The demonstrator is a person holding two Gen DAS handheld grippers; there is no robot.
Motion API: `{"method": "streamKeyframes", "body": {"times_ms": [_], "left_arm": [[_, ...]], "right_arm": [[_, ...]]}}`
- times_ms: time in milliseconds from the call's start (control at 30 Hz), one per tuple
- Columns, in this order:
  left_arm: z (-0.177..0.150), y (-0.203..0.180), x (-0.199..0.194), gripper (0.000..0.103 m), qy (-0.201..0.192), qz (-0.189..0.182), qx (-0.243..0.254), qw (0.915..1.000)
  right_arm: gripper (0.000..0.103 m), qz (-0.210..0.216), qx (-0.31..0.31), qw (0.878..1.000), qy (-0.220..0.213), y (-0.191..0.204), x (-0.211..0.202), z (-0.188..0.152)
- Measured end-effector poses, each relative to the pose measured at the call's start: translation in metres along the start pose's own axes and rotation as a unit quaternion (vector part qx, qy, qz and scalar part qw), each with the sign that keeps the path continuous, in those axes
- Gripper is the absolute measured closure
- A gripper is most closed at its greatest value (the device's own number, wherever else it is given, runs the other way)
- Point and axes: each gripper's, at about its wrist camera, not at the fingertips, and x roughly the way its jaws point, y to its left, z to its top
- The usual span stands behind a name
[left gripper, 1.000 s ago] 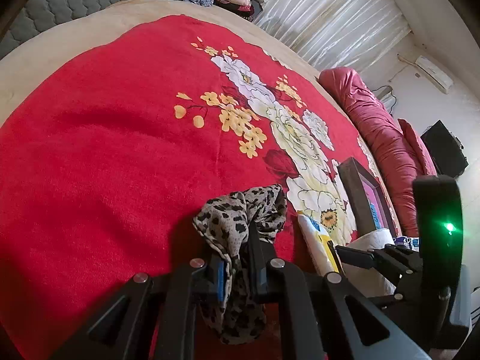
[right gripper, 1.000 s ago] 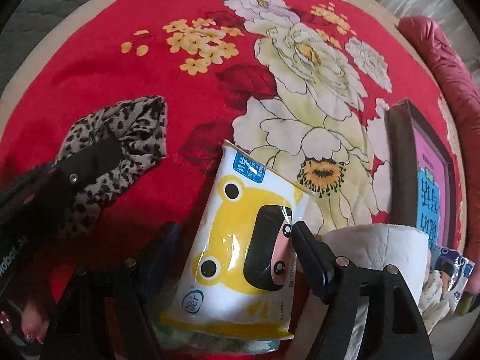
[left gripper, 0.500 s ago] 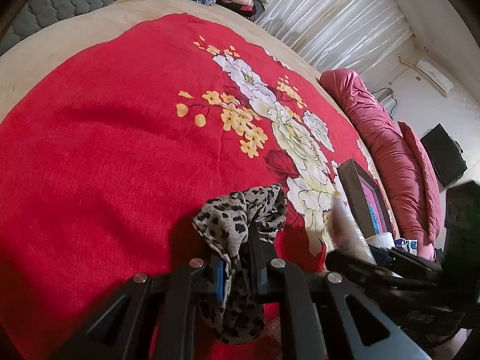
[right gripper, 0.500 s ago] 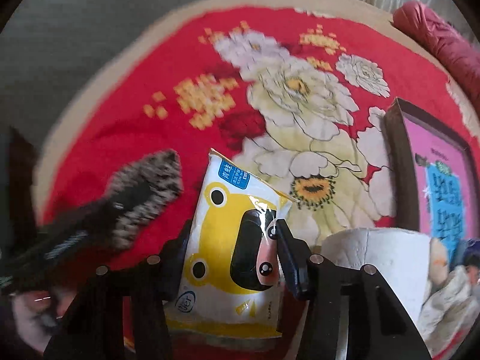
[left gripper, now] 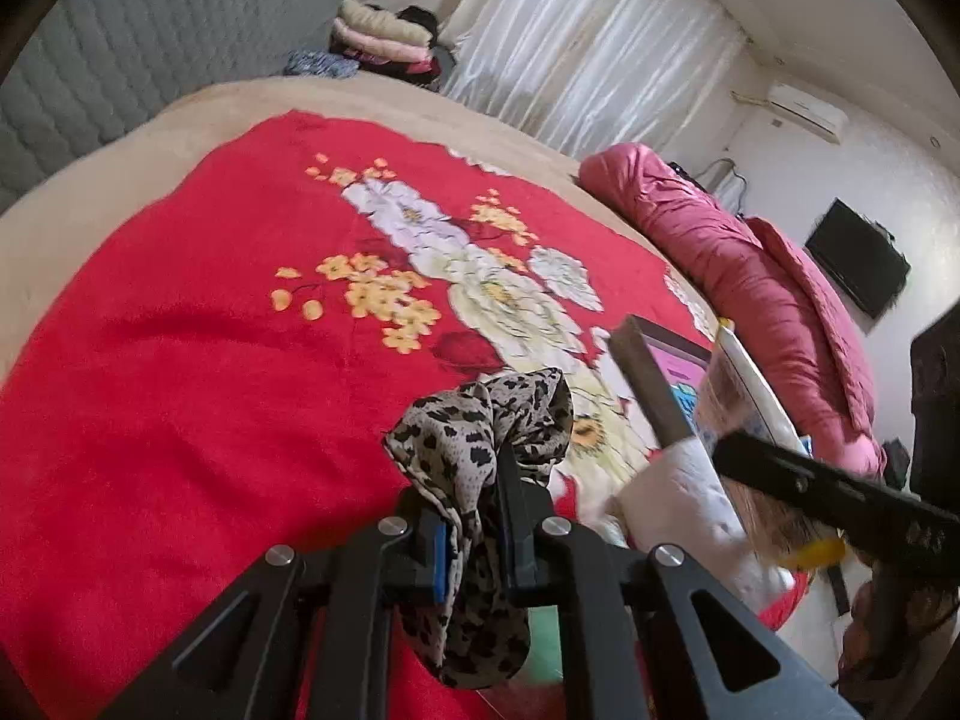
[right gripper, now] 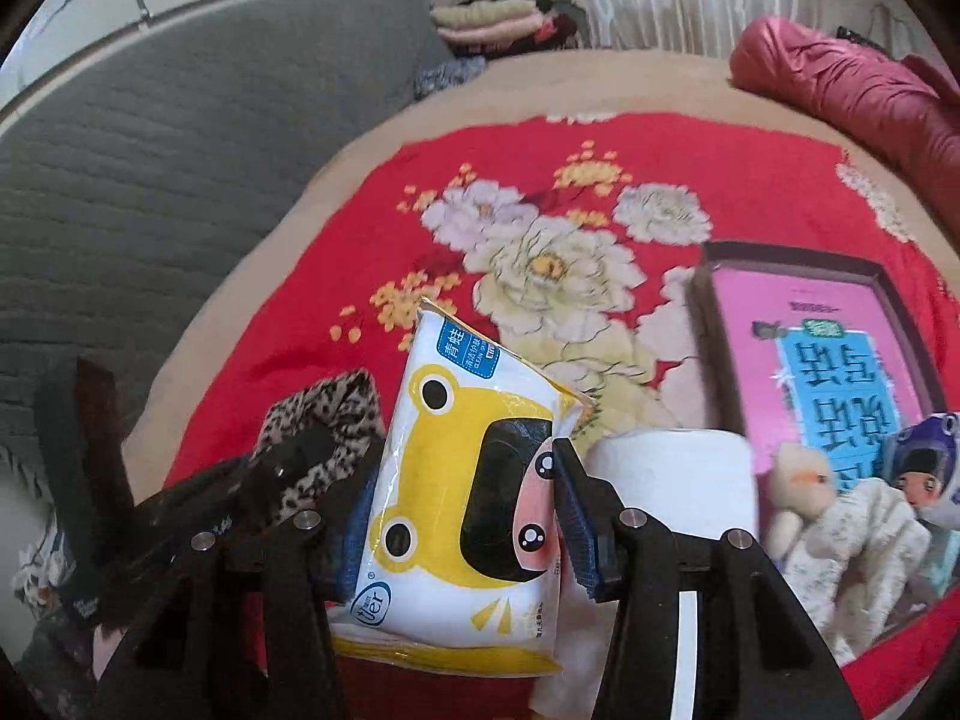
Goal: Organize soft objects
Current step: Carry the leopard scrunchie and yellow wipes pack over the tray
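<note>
My left gripper [left gripper: 474, 516] is shut on a leopard-print cloth [left gripper: 480, 426], held above the red flowered blanket [left gripper: 180, 360]. The cloth also shows at lower left in the right wrist view [right gripper: 324, 414]. My right gripper [right gripper: 468, 504] is shut on a white and yellow tissue pack [right gripper: 474, 480] with a frog face, lifted off the blanket [right gripper: 660, 156]. The pack shows edge-on in the left wrist view [left gripper: 744, 384], to the right of the cloth.
A white paper roll [right gripper: 672, 474] lies just right of the pack. A dark tray with a pink book [right gripper: 816, 354] sits further right, with plush toys [right gripper: 864, 528] by it. A pink quilt [left gripper: 750, 276] lies along the bed's far side. Folded clothes [left gripper: 384, 42] are stacked beyond the bed.
My right gripper closed on the tissue pack and lifted it off the blanket. My left gripper kept hold of the leopard cloth and rose a little.
</note>
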Motion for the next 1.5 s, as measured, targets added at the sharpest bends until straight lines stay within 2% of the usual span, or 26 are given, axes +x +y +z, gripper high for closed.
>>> {"method": "streamKeyframes", "body": {"times_ms": [367, 667, 1100, 1500], "left_arm": [[-0.019, -0.073, -0.031, 0.091, -0.001, -0.038, 0.024, 0.999], [-0.04, -0.15, -0.035, 0.09, 0.013, -0.046, 0.097, 0.9942], [-0.044, -0.223, -0.004, 0.09, 0.033, -0.048, 0.143, 0.9881], [-0.047, -0.259, 0.041, 0.09, 0.063, -0.038, 0.163, 0.9839]], "right_arm": [[0.049, -0.059, 0.006, 0.996, -0.06, -0.041, -0.061, -0.021], [0.049, -0.088, 0.044, 0.992, -0.08, -0.092, -0.089, -0.036], [0.049, -0.095, 0.124, 0.981, -0.116, -0.163, -0.12, -0.058], [0.049, -0.075, 0.141, 0.978, -0.133, -0.184, -0.129, -0.067]]}}
